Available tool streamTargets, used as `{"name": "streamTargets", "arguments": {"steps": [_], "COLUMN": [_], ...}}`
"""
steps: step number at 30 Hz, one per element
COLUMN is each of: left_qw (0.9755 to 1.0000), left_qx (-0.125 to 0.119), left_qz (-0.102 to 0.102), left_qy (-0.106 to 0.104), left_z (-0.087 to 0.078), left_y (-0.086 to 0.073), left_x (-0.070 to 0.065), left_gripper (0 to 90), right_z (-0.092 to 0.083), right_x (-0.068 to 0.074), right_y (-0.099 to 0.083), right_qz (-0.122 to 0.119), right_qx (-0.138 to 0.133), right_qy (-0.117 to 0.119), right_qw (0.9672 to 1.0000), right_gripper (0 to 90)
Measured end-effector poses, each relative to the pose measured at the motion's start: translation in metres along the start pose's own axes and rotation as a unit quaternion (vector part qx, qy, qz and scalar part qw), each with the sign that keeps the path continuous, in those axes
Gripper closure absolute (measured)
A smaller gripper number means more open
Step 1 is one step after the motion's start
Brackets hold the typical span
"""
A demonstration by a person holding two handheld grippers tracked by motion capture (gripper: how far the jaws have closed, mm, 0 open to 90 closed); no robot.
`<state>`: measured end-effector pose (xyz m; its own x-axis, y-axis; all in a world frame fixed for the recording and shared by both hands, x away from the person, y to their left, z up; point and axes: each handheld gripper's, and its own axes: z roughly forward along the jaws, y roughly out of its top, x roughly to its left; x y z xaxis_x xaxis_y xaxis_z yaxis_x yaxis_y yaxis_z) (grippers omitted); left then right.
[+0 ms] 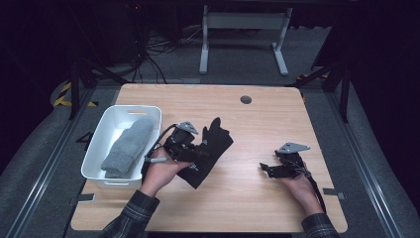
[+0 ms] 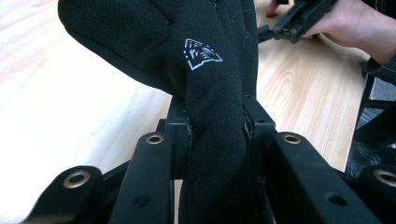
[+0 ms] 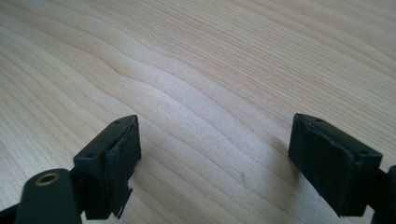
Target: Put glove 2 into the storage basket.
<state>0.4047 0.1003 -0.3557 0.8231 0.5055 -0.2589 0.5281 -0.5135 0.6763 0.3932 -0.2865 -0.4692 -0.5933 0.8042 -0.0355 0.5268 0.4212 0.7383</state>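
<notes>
A black glove (image 1: 210, 148) with a small white logo (image 2: 201, 54) hangs from my left gripper (image 1: 190, 153), which is shut on it and holds it above the wooden table (image 1: 247, 119) near the middle left. In the left gripper view the glove (image 2: 215, 116) is pinched between both jaws and spreads upward in front of the camera. My right gripper (image 1: 267, 168) rests low over the table at the right, open, with bare wood between its pads (image 3: 121, 154). The right hand and its gripper (image 2: 299, 21) also appear far off in the left gripper view.
A white tub (image 1: 99, 158) stands at the table's left edge with a grey mitten (image 1: 130, 146) lying in it. A round dark grommet (image 1: 245, 99) sits near the far edge. A white desk frame (image 1: 242, 39) and cables lie on the floor beyond.
</notes>
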Motion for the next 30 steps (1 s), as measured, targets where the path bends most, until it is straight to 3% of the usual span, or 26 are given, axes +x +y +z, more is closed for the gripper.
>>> {"name": "streamTargets", "arguments": {"steps": [8,12,19,25,28,30], "left_qw": [0.9989,0.9969,0.9901,0.9854,0.9814,0.9807], "left_qx": [-0.014,-0.021,-0.018,-0.006,0.002,0.009], "left_qz": [-0.032,-0.054,-0.098,-0.13,-0.146,-0.154], "left_qy": [0.032,0.053,0.099,0.11,0.125,0.12], "left_z": [-0.047,-0.074,-0.113,-0.126,-0.128,-0.127], "left_y": [-0.007,-0.013,-0.033,-0.055,-0.067,-0.074], "left_x": [0.031,0.049,0.087,0.111,0.124,0.13], "left_gripper": [70.7,70.7,70.7,70.6,70.5,70.5], "right_z": [0.0,0.0,0.0,0.0,0.0,0.0], "right_x": [0.0,0.0,0.0,0.0,0.0,0.0], "right_y": [0.0,0.0,0.0,0.0,0.0,0.0], "right_qz": [0.0,0.0,0.0,0.0,0.001,0.001], "right_qx": [0.0,0.0,0.0,0.0,0.0,0.0], "right_qy": [0.0,0.0,0.0,0.0,0.0,0.0], "right_qw": [1.0,1.0,1.0,1.0,1.0,1.0], "right_gripper": [17.4,17.4,17.4,17.3,17.3,17.3]}}
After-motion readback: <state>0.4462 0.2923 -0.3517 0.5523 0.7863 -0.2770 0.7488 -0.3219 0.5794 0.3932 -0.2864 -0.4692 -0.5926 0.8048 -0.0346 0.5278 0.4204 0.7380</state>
